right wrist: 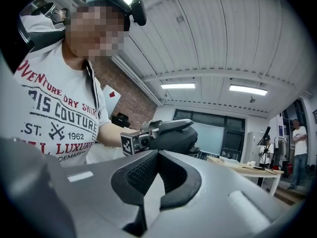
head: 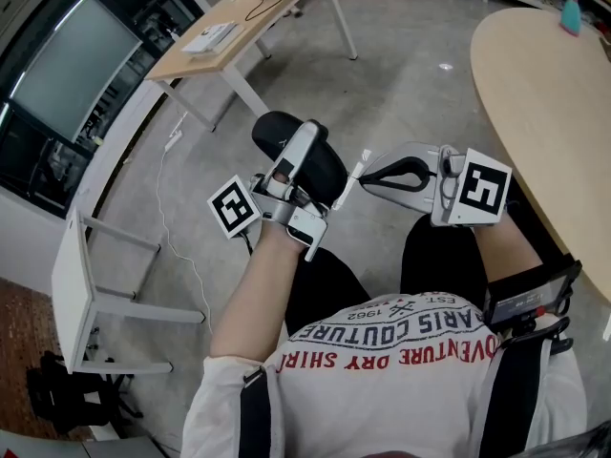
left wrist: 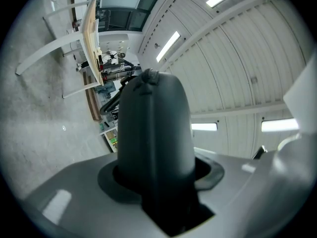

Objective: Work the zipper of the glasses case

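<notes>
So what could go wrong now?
The case is up in the air over the floor, pinched only by the left gripper; a hard tug could pull it loose and drop it. The right gripper is shut with nothing in its jaws, so it could miss the zipper and just shove the case.

The left gripper (head: 304, 146) covers part of the black glasses case (head: 334, 175) in the head view, so its zipper cannot be made out there. In the left gripper view the case's lower end sinks out of sight between the 2 jaws, and the small knot (left wrist: 148, 76) at its top is too blurred to tell. The round table (head: 544, 93) is cut off by the head view's right edge.
</notes>
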{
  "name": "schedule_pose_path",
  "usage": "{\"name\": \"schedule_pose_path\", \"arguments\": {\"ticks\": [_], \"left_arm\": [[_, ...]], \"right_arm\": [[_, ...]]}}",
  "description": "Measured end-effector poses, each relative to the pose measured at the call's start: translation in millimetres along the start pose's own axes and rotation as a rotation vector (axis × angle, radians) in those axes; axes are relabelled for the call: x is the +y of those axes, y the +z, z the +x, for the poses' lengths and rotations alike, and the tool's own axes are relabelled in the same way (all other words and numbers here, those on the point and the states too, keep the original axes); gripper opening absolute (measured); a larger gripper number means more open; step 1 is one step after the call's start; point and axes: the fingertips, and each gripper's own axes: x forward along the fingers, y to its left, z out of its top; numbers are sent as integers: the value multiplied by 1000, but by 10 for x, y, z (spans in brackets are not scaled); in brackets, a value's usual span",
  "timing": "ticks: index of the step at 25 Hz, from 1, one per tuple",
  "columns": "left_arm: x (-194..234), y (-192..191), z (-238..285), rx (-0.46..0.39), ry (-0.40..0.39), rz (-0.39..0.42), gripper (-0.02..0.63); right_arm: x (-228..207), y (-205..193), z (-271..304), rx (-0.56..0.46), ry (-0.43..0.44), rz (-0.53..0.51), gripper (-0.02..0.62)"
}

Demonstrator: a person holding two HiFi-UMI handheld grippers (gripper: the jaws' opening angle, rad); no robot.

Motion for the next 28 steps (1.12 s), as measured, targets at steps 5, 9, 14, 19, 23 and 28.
{"name": "schedule_pose_path", "arguments": {"ticks": [5, 9, 14, 19, 23, 28], "left_arm": [[39, 32, 13, -31, 8, 12, 247], [40, 65, 16, -49, 7, 18, 247], [22, 69, 19, -56, 0, 17, 247], [14, 78, 13, -62, -6, 18, 249], [7, 84, 14, -67, -8, 16, 249], [-6, 73, 24, -57, -18, 16, 249]], "right_arm": [[24, -9, -14, -3, -1, 14, -3], [23, 0, -5, -15, 0, 27, -3], [38, 23, 5, -21, 12, 23, -3], [82, 19, 26, -20, 31, 20, -3], [127, 20, 44, -16, 56, 28, -3], [193, 12, 70, -4, 87, 23, -3]]}}
